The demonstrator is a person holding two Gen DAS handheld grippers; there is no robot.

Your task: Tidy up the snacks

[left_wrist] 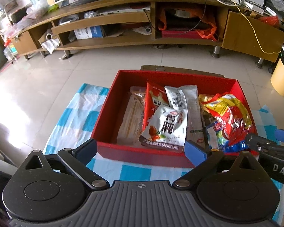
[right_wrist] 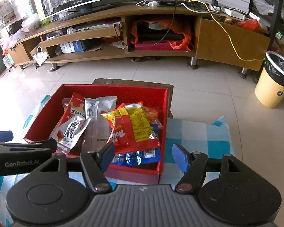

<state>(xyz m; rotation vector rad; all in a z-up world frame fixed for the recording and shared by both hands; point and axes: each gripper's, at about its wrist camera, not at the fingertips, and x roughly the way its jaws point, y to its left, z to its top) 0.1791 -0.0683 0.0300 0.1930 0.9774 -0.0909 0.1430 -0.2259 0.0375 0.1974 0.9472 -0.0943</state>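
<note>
A red box on a blue-and-white checked cloth holds several snack packets. A white packet with black characters lies on top at the front. A red and yellow packet lies on the box's right side over a blue one. My left gripper is open and empty at the box's near wall. My right gripper is open and empty over the box's near right corner. Each gripper's arm shows at the edge of the other view.
The cloth covers a low table on a tiled floor. A long wooden TV stand with cluttered shelves runs across the back. A yellow waste bin stands at the right.
</note>
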